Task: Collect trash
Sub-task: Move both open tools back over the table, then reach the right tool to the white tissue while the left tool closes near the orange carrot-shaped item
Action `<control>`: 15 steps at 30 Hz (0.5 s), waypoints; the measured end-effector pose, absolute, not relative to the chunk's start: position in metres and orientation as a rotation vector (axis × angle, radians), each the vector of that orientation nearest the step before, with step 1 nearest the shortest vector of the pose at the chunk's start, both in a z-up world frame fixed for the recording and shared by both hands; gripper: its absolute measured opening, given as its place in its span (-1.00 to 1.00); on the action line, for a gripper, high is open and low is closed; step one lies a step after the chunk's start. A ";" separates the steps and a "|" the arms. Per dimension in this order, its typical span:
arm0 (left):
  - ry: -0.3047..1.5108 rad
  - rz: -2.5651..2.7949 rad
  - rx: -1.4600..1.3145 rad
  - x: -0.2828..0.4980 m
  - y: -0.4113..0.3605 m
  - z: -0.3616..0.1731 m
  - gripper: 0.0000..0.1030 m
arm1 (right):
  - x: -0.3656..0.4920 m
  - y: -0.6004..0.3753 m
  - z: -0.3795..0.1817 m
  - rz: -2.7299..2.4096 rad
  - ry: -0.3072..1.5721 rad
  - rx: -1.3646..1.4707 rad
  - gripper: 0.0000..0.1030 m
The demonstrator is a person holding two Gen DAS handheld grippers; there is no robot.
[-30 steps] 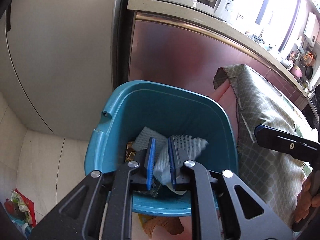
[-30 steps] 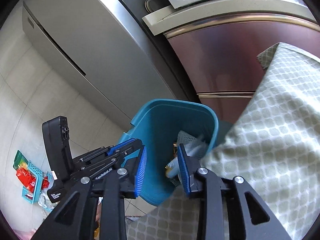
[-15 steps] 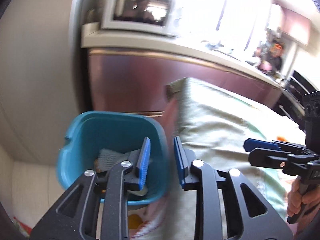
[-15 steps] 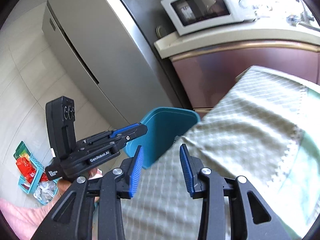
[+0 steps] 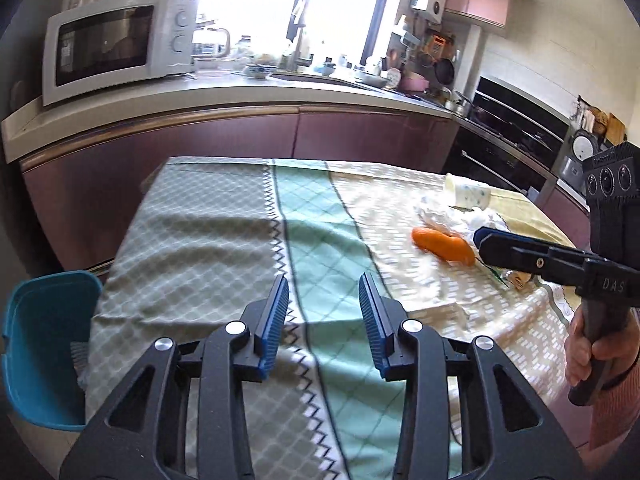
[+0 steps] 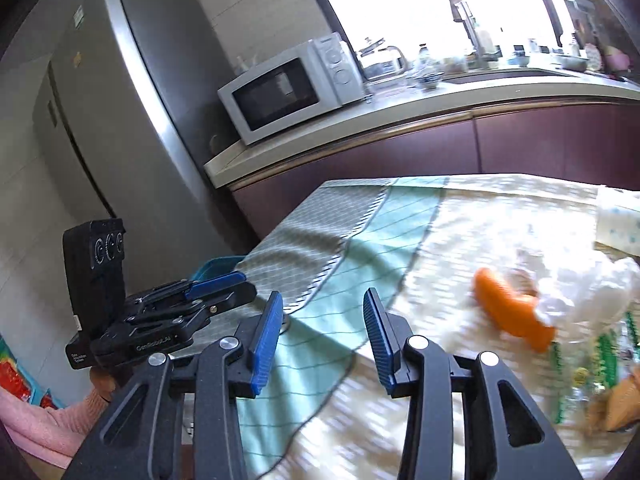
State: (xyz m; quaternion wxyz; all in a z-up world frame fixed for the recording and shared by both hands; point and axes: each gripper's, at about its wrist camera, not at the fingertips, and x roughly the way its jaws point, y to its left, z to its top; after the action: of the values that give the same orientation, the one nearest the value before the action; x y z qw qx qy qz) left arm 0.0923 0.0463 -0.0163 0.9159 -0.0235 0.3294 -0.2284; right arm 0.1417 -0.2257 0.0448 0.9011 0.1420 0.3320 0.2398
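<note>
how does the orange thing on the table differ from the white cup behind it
The orange thing is plain, solid orange and tapered; the cup is white with small blue dots and blunt-ended. The orange thing lies nearer the cameras, the cup farther back. Both lie on their sides on the tablecloth, beside crumpled white wrapping.

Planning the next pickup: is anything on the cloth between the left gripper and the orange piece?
Nothing visible: bare tablecloth lies between the empty, opening left gripper and the orange piece. The right gripper sits just beyond it.

Tablecloth (image 5: 224, 240) woven cloth, matt, wrinkled. Bin (image 5: 44, 344) smooth blue plastic. Fridge (image 6: 132, 120) brushed metal. Pads (image 5: 276, 320) ribbed blue. Tissue (image 6: 592, 284) crumpled white paper.
</note>
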 end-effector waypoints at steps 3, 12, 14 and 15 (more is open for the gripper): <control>0.699 -0.521 -0.020 0.100 0.009 -0.018 -0.21 | 0.143 -0.267 0.045 0.380 0.670 0.310 -0.18; 0.771 -0.607 0.066 0.141 -0.075 -0.029 -0.07 | 0.168 -0.356 0.022 0.169 0.695 0.356 0.07; 0.788 -0.622 0.078 0.149 -0.087 -0.033 -0.05 | 0.175 -0.360 0.017 0.154 0.714 0.350 0.14; 0.795 -0.616 0.086 0.153 -0.094 -0.034 -0.05 | 0.178 -0.360 0.014 0.153 0.721 0.348 0.14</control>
State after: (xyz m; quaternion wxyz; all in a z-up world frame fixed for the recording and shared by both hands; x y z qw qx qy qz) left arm 0.1529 -0.0937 -0.0344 0.8753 0.0413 0.3808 -0.2951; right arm 0.1779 -0.3596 0.0138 0.9181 0.1693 0.3506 0.0745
